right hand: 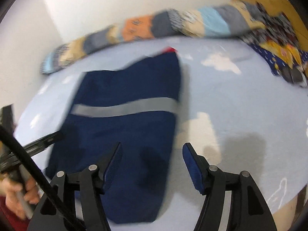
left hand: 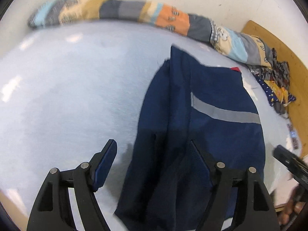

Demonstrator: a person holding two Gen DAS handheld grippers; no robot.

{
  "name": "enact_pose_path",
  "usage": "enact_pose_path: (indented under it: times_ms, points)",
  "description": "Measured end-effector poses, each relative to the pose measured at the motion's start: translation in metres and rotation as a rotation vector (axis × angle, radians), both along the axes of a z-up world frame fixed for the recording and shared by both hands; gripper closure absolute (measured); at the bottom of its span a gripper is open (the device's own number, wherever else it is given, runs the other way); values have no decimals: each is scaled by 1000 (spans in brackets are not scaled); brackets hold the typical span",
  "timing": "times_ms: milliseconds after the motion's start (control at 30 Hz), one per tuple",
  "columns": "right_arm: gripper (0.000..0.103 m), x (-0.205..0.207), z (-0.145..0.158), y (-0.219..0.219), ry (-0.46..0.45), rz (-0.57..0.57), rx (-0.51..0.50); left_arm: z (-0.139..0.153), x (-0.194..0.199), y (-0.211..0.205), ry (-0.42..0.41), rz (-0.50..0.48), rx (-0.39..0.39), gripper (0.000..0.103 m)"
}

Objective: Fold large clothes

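Note:
A navy blue garment (left hand: pixel 204 127) with a grey reflective stripe (left hand: pixel 227 113) and a small red patch at its far end lies partly folded on the pale blue bed sheet (left hand: pixel 73 96). My left gripper (left hand: pixel 154 144) is open and empty, hovering over the garment's near left edge. In the right wrist view the garment (right hand: pixel 125 123) lies left of centre, its stripe (right hand: pixel 123 107) running across it. My right gripper (right hand: pixel 152 148) is open and empty above the garment's near right edge. The other gripper shows at the left edge of the right wrist view (right hand: pixel 38 142).
A rolled patchwork blanket (left hand: pixel 173 19) lies along the far edge against the white wall. A crumpled patterned cloth (left hand: pixel 277 84) sits at the right by a wooden headboard (left hand: pixel 269 36). The sheet (right hand: pixel 240 104) spreads to the right of the garment.

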State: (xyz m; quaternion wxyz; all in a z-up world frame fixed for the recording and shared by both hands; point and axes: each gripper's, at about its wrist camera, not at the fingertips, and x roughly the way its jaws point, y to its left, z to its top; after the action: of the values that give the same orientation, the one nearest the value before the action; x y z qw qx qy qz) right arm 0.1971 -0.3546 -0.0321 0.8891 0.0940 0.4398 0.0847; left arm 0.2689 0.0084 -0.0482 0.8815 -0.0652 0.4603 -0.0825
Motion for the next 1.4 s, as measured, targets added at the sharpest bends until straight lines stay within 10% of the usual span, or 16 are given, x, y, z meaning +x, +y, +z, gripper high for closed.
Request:
enact_pose_path:
  times_ms: [67, 167, 367, 533, 633, 733, 1133, 1400]
  points:
    - [68, -21, 6, 20, -13, 76, 19, 14, -25, -11, -75, -38, 54, 27]
    - [82, -52, -15, 44, 10, 123, -22, 19, -57, -28, -152, -113, 125, 27]
    - [81, -44, -63, 54, 164, 130, -25, -34, -52, -62, -20, -215, 358, 26]
    - [76, -29, -29, 41, 70, 141, 78, 1, -43, -47, -105, -162, 252, 26]
    - [51, 12, -8, 35, -13, 71, 8, 28, -24, -58, -203, -146, 297, 25]
    - [50, 73, -1, 37, -41, 15, -26, 34, 21, -78, -230, -157, 326, 17]
    - [54, 197, -81, 56, 175, -17, -134, -44, 139, -72, 75, -33, 239, 5]
    - [53, 160, -34, 51, 42, -46, -70, 12, 99, -79, -146, -21, 332, 6]
